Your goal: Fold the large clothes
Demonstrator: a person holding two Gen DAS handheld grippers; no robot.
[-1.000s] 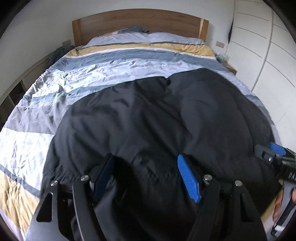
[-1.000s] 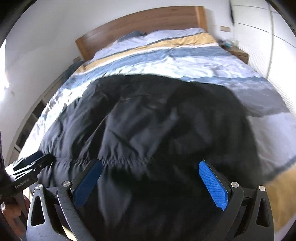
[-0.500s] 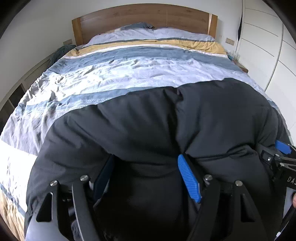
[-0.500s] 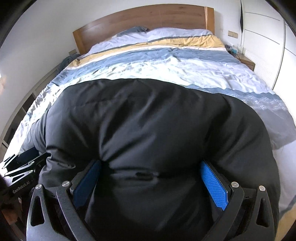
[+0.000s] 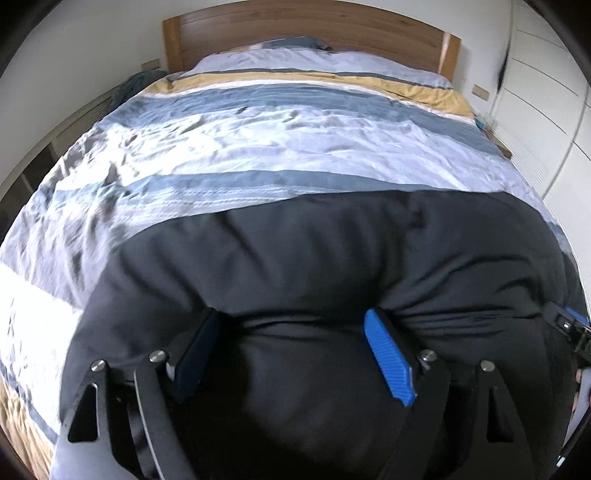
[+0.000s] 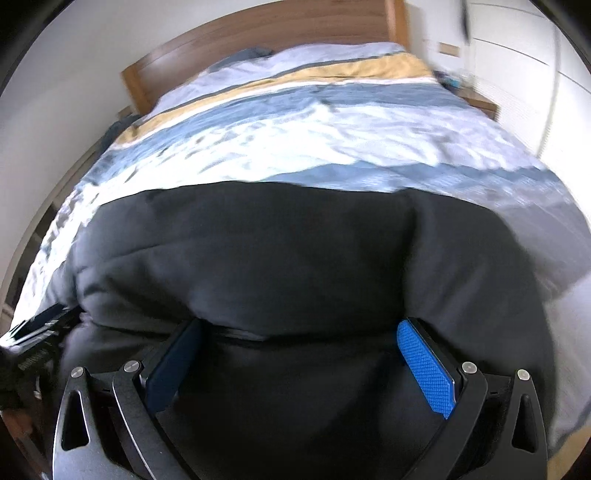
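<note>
Blue-padded fingers (image 5: 388, 363) of the left gripper (image 5: 291, 354) stand wide, having just been opening, with a bulging fold of the large black padded jacket (image 5: 332, 258) between them; whether the pads press on it cannot be told. The right gripper (image 6: 299, 365) straddles the same near edge, its fingers (image 6: 424, 373) also spread, their contact likewise unclear. From both pairs the jacket runs forward and across the striped blue, white and mustard duvet (image 5: 277, 140) of the wooden-headboard bed (image 5: 295, 26), its long axis crosswise, each hand near one end of the fold.
</note>
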